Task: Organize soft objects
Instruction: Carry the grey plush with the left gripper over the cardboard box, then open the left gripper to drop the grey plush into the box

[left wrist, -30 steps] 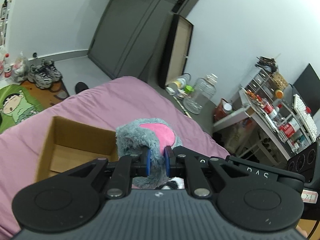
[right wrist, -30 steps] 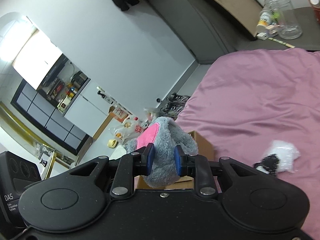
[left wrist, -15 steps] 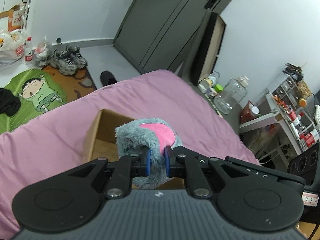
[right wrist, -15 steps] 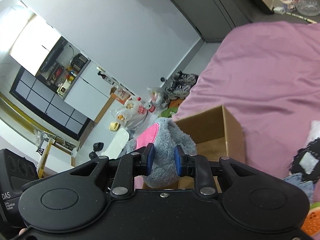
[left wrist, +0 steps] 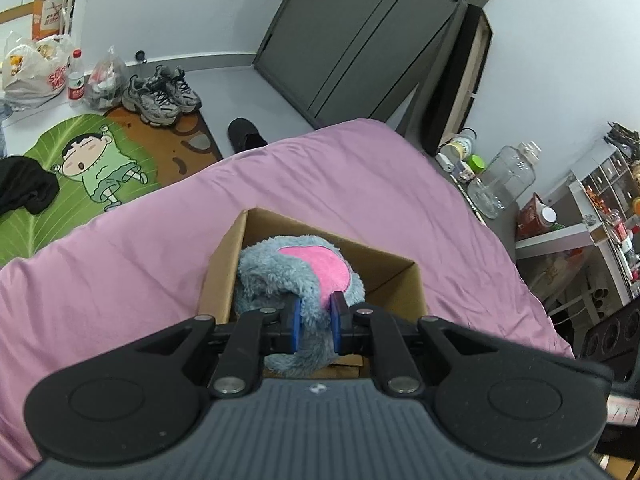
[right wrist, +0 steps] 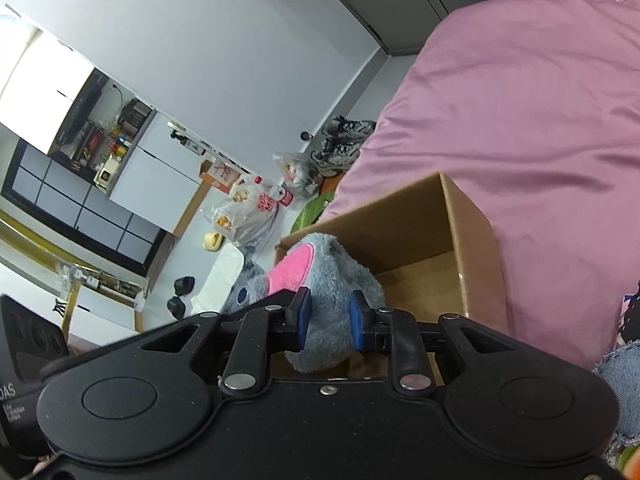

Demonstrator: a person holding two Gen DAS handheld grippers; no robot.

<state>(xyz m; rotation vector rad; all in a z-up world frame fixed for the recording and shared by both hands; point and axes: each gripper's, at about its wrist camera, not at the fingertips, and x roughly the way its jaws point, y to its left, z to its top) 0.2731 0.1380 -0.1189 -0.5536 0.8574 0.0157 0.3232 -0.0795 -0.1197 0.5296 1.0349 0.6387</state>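
Left wrist view: plush toy (left wrist: 298, 268) hides cardboard box (left wrist: 394, 276) floor.

The left gripper (left wrist: 314, 322) points forward and down. Its two blue pads (left wrist: 296, 324) are close together and squeeze a bit of the gray plush toy (left wrist: 296, 268) between them. The right gripper (right wrist: 326, 322) points forward and down too. Its blue pads (right wrist: 301, 320) sit a little wider apart and pinch another fluffy part of the same toy. No hand or sleeve shows in either view.
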